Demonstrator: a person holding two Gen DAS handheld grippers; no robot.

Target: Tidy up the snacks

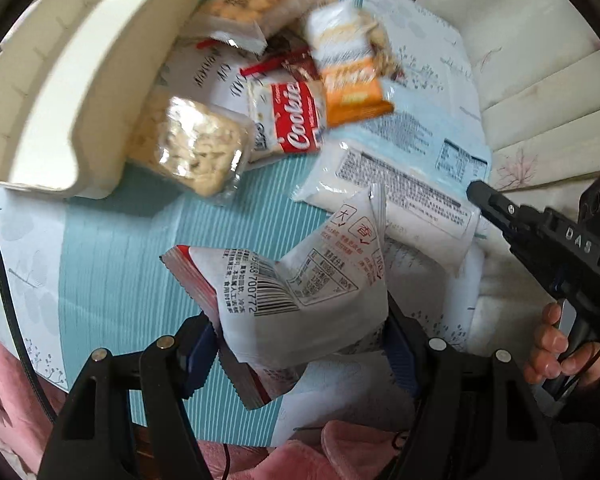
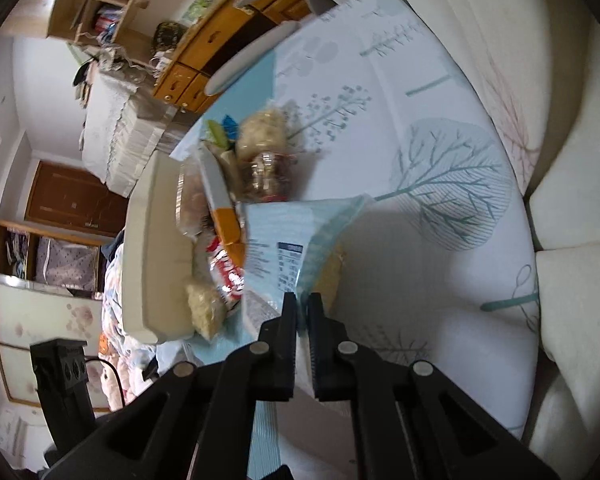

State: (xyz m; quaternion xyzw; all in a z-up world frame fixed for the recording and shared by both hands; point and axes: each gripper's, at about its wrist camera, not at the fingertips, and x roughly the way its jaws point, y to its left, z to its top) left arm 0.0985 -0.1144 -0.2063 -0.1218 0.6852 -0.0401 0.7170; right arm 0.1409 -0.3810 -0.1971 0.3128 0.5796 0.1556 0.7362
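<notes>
Left hand-held gripper (image 1: pixel 300 344) clamping white barcode snack packet (image 1: pixel 296 292), lifting clear of teal mat (image 1: pixel 112 264). Cream tray (image 1: pixel 60 92) lying ahead-left, nearer this hand. Right hand-held gripper (image 2: pixel 302 316) pinching, apparently, light-blue packet (image 2: pixel 284 236) edge beside pile.

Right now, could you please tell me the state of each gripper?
Left gripper: closed on the white snack packet.
Right gripper: closed on the edge of the light blue packet.
</notes>
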